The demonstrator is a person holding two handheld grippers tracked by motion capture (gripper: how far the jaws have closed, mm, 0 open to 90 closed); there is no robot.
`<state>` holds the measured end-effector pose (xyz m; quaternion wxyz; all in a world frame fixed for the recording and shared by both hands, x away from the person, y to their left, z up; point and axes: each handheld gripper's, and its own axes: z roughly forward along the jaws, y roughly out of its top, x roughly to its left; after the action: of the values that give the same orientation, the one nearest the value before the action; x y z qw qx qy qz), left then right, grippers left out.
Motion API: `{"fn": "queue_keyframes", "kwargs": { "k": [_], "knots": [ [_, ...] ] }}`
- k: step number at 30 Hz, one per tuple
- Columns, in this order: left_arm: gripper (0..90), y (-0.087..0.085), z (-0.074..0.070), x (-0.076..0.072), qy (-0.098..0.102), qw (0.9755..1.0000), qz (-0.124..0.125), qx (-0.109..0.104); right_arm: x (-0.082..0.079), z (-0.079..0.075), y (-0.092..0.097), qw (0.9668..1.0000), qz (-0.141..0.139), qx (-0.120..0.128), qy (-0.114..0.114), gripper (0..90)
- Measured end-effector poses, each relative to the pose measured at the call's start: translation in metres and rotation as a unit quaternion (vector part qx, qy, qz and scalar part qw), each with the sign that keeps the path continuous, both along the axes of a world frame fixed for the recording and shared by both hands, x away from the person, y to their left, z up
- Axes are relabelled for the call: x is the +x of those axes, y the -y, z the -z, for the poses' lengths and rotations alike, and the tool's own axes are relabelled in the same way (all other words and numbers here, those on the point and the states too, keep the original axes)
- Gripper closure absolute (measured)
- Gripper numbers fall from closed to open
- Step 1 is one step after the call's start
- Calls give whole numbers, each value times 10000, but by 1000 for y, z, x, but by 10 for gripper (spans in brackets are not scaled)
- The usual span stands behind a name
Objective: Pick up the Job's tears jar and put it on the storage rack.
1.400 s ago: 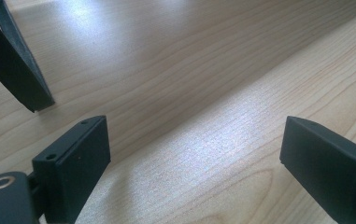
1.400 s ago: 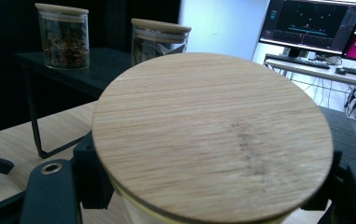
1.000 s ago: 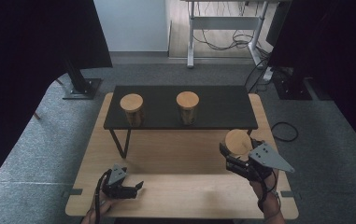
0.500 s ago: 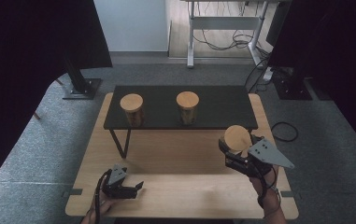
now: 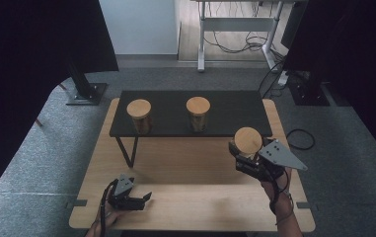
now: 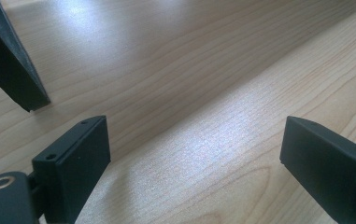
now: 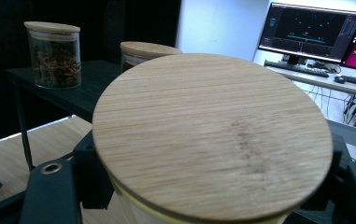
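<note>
A glass jar with a round bamboo lid (image 5: pixel 248 140) is held above the right side of the wooden table (image 5: pixel 190 163), with my right gripper (image 5: pixel 245 155) shut on its body below the lid. The same lid (image 7: pixel 213 135) looms large in the right gripper view, with that gripper's jaws on either side beneath it. Two more lidded jars (image 5: pixel 139 115) (image 5: pixel 198 112) stand upright on the low black shelf (image 5: pixel 235 111). My left gripper (image 5: pixel 143 199) rests near the front left of the table, open and empty, its pads (image 6: pixel 75 163) well apart over bare wood.
The shelf stands on thin black legs (image 5: pixel 127 150) across the far half of the table. In the right gripper view the left jar (image 7: pixel 54 53) holds dried contents, and monitors (image 7: pixel 311 32) glow on a desk beyond. Cables (image 5: pixel 299 139) lie on the grey floor at right.
My right gripper has carried the jar slightly up and toward the shelf. The left gripper has stayed where it was.
</note>
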<state>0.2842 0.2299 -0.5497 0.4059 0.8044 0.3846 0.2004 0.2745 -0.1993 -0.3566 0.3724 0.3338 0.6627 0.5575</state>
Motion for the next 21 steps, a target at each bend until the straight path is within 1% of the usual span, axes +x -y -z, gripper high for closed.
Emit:
{"fn": "queue_keyframes", "kwargs": {
  "k": [6, 14, 21],
  "knots": [
    [79, 1, 0, 0, 7, 10000, 2, 24, 3, 0, 1, 10000, 17, 12, -24, 247],
    [79, 1, 0, 0, 4, 10000, 0, 25, 8, -4, 3, 10000, 62, 34, -16, 247],
    [79, 1, 0, 0, 0, 10000, 1, 30, 13, -4, 4, 9999, 82, 27, -53, 247]
  ]
}}
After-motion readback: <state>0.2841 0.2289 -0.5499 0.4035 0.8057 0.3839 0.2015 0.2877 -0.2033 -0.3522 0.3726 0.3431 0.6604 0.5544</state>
